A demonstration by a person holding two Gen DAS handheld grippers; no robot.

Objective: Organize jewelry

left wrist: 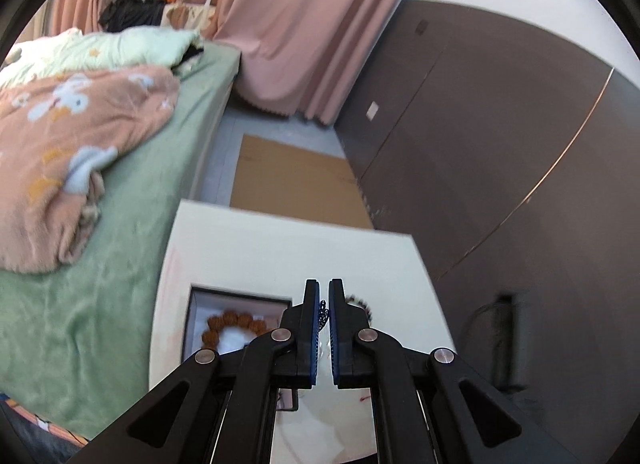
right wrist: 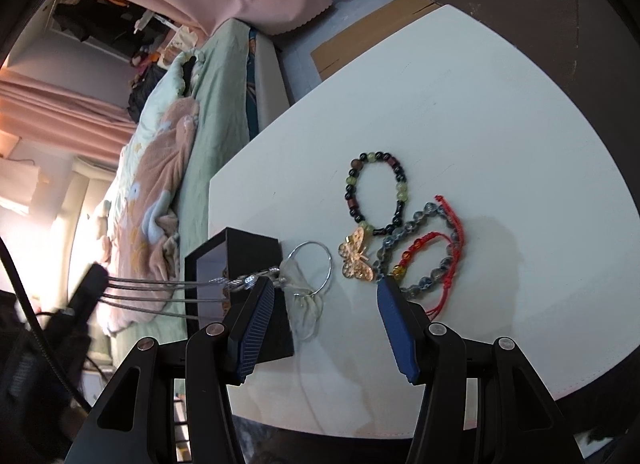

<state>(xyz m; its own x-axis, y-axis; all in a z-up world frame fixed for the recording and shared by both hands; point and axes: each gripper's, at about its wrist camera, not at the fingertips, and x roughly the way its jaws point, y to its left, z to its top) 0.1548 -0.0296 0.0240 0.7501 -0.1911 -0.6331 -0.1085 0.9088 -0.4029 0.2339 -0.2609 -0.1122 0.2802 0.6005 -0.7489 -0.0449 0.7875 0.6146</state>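
Above white table (left wrist: 280,256), left claw (left wrist: 324,300) pinching silver chain (right wrist: 160,292), strands stretched level.

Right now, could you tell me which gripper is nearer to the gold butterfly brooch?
Right. The right gripper hangs open just above the butterfly brooch, its fingertips either side of it. The left gripper is off beyond the black box, holding silver chains.
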